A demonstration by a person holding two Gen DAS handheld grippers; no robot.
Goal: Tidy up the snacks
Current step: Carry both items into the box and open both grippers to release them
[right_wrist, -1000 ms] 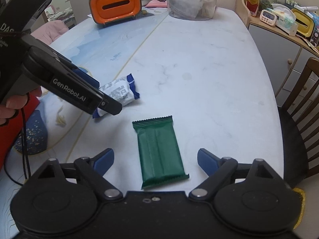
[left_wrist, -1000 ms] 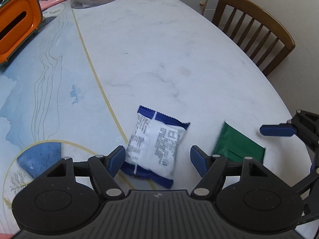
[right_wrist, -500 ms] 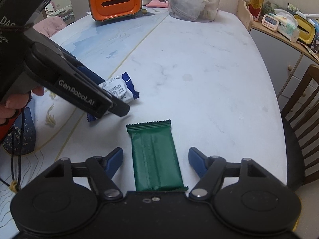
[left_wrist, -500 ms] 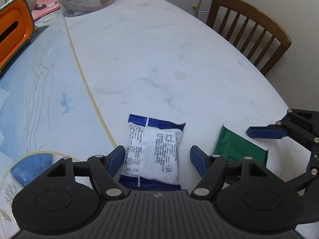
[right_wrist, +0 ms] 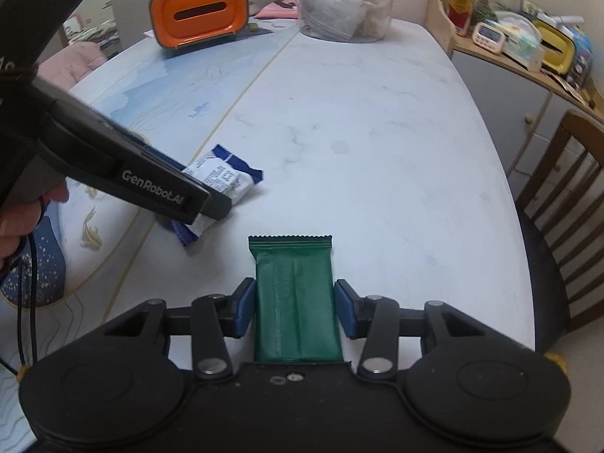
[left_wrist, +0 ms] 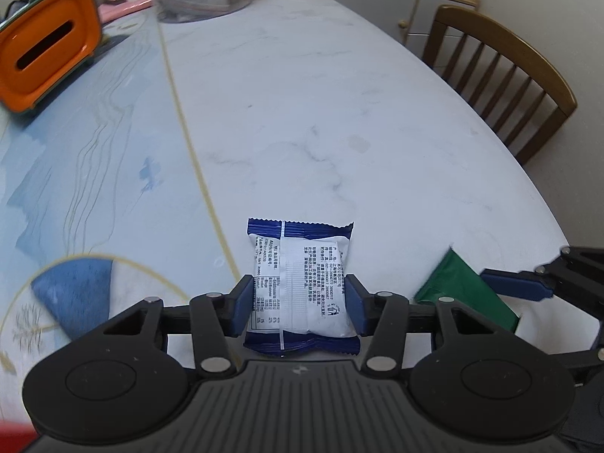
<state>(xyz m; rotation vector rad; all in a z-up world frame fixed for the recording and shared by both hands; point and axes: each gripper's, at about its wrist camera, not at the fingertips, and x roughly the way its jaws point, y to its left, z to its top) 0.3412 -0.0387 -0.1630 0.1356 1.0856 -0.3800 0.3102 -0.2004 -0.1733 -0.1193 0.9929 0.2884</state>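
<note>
Right wrist: orange holder (right_wrist: 199,10), chair (right_wrist: 566,226).

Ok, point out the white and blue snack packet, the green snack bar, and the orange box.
white and blue snack packet (left_wrist: 300,287), left wrist view, printed white middle.
green snack bar (right_wrist: 295,302), right wrist view, wrapper centre.
orange box (right_wrist: 199,15), right wrist view, front face.

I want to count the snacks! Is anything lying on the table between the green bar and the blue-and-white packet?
No, just bare marble table between the green bar and the blue-and-white packet, seen in the right wrist view.
</note>
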